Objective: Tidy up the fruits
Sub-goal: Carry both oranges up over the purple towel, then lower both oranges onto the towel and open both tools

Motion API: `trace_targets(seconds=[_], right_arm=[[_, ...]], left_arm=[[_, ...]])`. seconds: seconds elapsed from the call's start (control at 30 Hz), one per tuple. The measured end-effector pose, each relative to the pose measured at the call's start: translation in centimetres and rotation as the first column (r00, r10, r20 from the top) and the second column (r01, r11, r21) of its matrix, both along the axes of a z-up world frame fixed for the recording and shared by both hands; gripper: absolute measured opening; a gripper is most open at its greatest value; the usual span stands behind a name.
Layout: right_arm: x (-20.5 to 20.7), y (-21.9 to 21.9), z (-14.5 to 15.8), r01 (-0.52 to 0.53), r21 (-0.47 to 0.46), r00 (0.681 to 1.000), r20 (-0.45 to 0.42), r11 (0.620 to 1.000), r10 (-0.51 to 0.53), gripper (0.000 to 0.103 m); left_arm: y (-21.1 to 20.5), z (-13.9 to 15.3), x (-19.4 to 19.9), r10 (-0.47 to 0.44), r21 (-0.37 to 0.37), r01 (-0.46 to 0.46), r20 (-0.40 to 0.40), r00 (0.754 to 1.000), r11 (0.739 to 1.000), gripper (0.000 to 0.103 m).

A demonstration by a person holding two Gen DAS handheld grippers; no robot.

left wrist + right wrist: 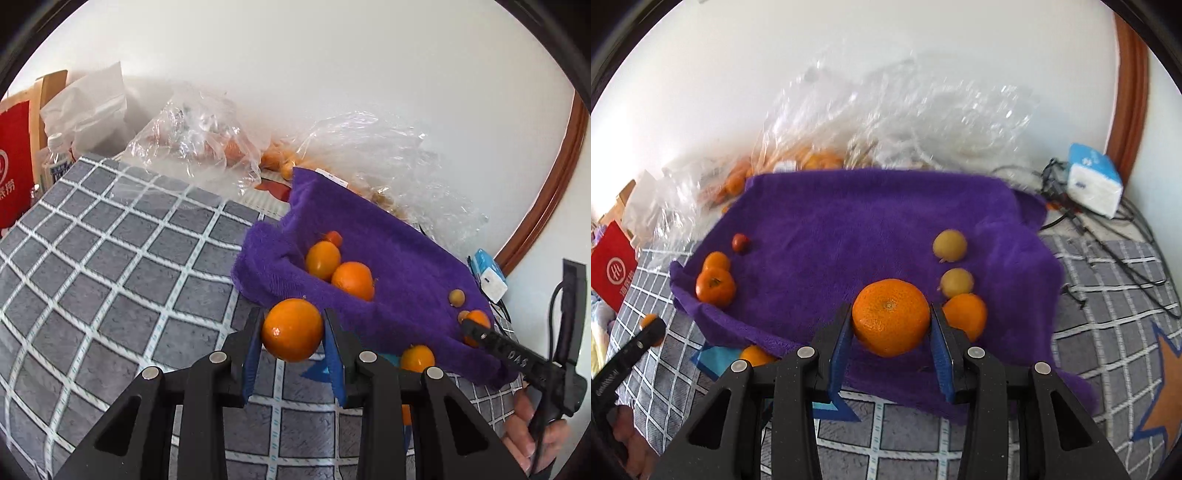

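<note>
Carrying one fruit in each claw is the step in hand, as I judge it. The small orange (292,329) sits pinched between the blue pads of the left gripper (293,332), just over the near left edge of the purple towel (388,251). The bigger mandarin (891,316) is pinched in the same way by the right gripper (891,325), above the near part of the towel, just left of another orange (964,315) that lies there.

On the towel the fruits seem already sorted: two oranges (714,280) and a small red fruit (740,242) at the left side, two pale yellow fruits (949,244) at the right side. One more orange (755,355) lies at the near edge, partly under the cloth.

To do this well, I would bring each fruit low beside its own kind before spreading the pads, because round fruit rolls easily on soft folds. The two grippers are near each other, so moving them one after another is safer.

Behind the towel, clear plastic bags (192,144) with more fruit lie against the wall, all on a grey checked blanket (110,258).
</note>
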State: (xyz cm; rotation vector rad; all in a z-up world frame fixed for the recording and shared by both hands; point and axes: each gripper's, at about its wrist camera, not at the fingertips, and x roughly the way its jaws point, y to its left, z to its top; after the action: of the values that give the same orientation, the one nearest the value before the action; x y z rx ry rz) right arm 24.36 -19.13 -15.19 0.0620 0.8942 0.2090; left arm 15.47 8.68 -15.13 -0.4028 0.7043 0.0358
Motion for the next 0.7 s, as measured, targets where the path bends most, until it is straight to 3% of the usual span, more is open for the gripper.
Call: trace_targets(seconds=[0.3, 0.6, 0.7], right_arm=[[1.5, 0.5, -2.1, -0.016, 0.025, 0.999, -0.049, 1.0, 0.017, 0.04], [1.1, 0.1, -1.7, -0.012, 0.035, 0.999, -0.051, 0.999, 0.013, 0.048], [0.5, -0.1, -1.2, -0.026, 0.039, 0.999, -0.028, 0.999, 0.027, 0.051]], left_arm=[[-1.3, 3.0, 6.1, -0.062, 0.044, 0.063, -0.021, 0.998, 0.997, 0.03], [-4.9, 2.2, 12.8, -0.138, 0.074, 0.148, -0.123, 0.983, 0.986, 0.03], [-6.1, 1.4, 14.1, -0.151, 0.121, 0.173, -0.173, 0.973, 0.978, 0.03]])
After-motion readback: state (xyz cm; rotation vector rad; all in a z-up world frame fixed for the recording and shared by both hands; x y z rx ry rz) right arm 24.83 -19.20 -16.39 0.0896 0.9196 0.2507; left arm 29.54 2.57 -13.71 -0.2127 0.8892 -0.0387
